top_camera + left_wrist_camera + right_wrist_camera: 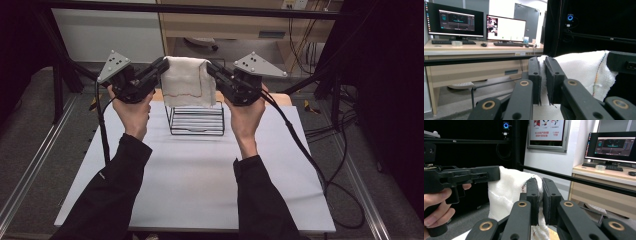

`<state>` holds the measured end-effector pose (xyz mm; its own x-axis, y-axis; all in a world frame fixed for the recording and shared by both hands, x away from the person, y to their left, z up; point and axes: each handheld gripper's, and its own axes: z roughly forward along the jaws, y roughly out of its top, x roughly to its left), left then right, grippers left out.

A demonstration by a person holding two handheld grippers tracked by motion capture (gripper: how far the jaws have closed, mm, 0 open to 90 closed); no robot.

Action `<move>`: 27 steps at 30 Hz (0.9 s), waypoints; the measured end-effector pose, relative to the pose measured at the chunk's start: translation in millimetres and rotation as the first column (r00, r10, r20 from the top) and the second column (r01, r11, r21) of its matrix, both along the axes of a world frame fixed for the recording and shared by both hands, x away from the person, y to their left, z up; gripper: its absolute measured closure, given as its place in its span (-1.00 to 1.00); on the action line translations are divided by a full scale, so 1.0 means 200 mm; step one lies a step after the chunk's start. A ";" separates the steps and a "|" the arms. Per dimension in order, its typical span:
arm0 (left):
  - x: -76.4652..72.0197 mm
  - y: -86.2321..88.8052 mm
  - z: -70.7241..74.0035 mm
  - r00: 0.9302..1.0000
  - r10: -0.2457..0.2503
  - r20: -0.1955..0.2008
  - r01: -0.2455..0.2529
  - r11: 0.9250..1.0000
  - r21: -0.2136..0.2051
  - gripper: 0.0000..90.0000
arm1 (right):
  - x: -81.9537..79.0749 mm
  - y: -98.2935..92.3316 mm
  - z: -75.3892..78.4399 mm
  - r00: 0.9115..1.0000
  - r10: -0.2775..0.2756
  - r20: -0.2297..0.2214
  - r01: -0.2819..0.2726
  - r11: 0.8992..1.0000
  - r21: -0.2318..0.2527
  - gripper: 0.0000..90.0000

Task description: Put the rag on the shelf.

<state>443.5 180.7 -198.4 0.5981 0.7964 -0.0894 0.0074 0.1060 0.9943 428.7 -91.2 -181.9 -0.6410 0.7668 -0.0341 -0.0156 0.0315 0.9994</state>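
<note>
Overhead and claw-mounted close views, towel (pixel 188 82) shared

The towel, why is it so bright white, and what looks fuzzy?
High view: the towel glares, its weave washed out against dark surroundings. Left gripper view: the towel is soft, the monitors glow. Right gripper view: the near hand blurs.
</note>
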 end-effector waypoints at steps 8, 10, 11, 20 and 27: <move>0.04 0.00 0.06 1.000 0.008 0.009 -0.008 1.000 -0.003 0.84 | 0.05 0.00 0.06 1.000 -0.006 0.007 0.006 1.000 0.003 0.88; 0.05 0.00 0.07 1.000 0.013 0.008 -0.013 1.000 -0.002 0.84 | 0.06 0.01 0.08 1.000 -0.009 0.005 0.009 1.000 0.004 0.88; 0.06 0.00 0.07 1.000 0.013 0.006 -0.013 1.000 -0.003 0.84 | 0.07 0.01 0.08 1.000 -0.009 0.005 0.009 1.000 0.005 0.88; 0.10 0.01 0.13 0.999 0.030 0.011 -0.030 0.999 0.013 0.84 | 0.12 0.03 0.13 1.000 -0.011 0.005 0.011 1.000 0.004 0.88; 0.14 0.00 0.17 0.999 0.032 0.011 -0.032 0.999 0.010 0.84 | 0.16 0.02 0.16 1.000 -0.015 0.000 0.015 1.000 0.018 0.88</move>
<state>471.0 181.0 -164.4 0.5729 0.8162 -0.0746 -0.0064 0.0955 0.9954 459.9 -86.4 -150.5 -0.6293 0.7769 -0.0204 -0.0157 0.0135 0.9998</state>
